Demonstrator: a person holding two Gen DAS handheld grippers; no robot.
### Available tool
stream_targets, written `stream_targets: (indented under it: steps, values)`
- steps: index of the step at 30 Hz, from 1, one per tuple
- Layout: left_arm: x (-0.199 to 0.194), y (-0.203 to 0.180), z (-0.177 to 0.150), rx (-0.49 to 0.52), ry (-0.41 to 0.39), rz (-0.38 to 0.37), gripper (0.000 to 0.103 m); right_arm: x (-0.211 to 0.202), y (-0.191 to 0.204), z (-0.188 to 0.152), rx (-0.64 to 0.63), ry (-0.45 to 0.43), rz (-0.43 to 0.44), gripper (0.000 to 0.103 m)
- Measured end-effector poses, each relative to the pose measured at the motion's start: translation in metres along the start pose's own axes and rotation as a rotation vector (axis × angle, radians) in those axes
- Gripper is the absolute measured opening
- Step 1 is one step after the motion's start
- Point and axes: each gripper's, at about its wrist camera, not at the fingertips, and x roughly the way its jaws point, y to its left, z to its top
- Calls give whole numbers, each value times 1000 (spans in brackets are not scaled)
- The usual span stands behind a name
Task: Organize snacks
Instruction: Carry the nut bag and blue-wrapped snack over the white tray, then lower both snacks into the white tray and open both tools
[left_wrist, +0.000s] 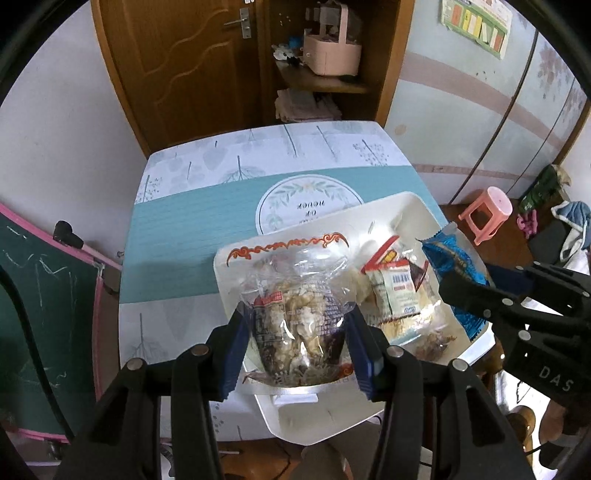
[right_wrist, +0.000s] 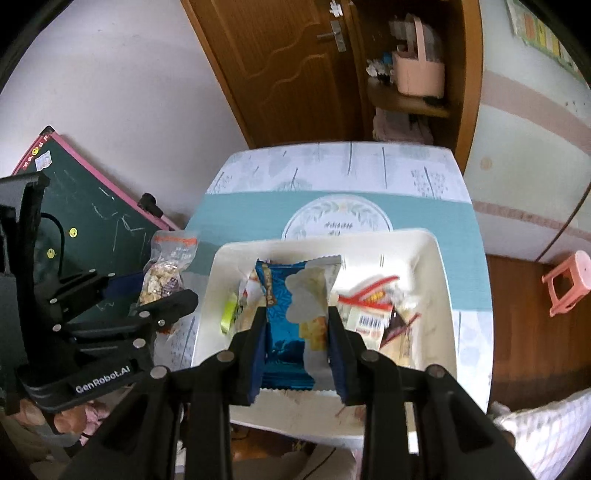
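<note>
At the bottom of the left wrist view the left gripper (left_wrist: 297, 332) has its jaws clamped on a clear packet of puffed snack (left_wrist: 295, 314), pinching it at both sides so the film bulges between the blue pads. In the right wrist view the right gripper (right_wrist: 297, 350) has its jaws closed on a blue packet (right_wrist: 291, 314), held upright by its lower half, its top edge reaching toward the middle of the frame. Both packets hang over the white tray (left_wrist: 413, 206), the clear one above its lower left part, the blue one at its right edge in the left view. The likeliest trouble is slippage: both wrappers are glossy and soft, and a packet gripped only by its sides could slide out or twist as it comes down. The two grippers also work close together over one tray, so a careless move could knock one against the other or disturb the small white packets (left_wrist: 399, 291) already lying inside. Beyond the tray the counter (left_wrist: 192, 236) runs teal and pale toward the top of the frame, with a brown door (left_wrist: 184, 66) behind it.
</note>
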Motion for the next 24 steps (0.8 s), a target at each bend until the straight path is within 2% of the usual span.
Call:
stream_targets:
  steps: [6, 9, 11, 12, 13, 18, 24]
  values:
    - [13, -12, -9, -3, 24, 35, 52, 8, -10, -11, 5, 60, -5, 31]
    - [22, -16, -10, -12, 46, 43, 58, 11, -15, -13, -4, 71, -27, 31]
    - [24, -18, -10, -20, 48, 31, 73, 14, -17, -13, -9, 83, -40, 32]
    - [24, -19, -9, -21, 45, 27, 85, 16, -18, -13, -10, 89, -49, 35]
    - [22, -20, -9, -23, 37, 22, 90, 17, -19, -13, -8, 93, -59, 36]
    - [20, -23, -3, -18, 29, 54, 92, 22, -22, -11, 0, 100, -78, 45]
    - [16, -21, 1, -38, 28, 56, 92, 19, -28, -9, 26, 97, -72, 52]
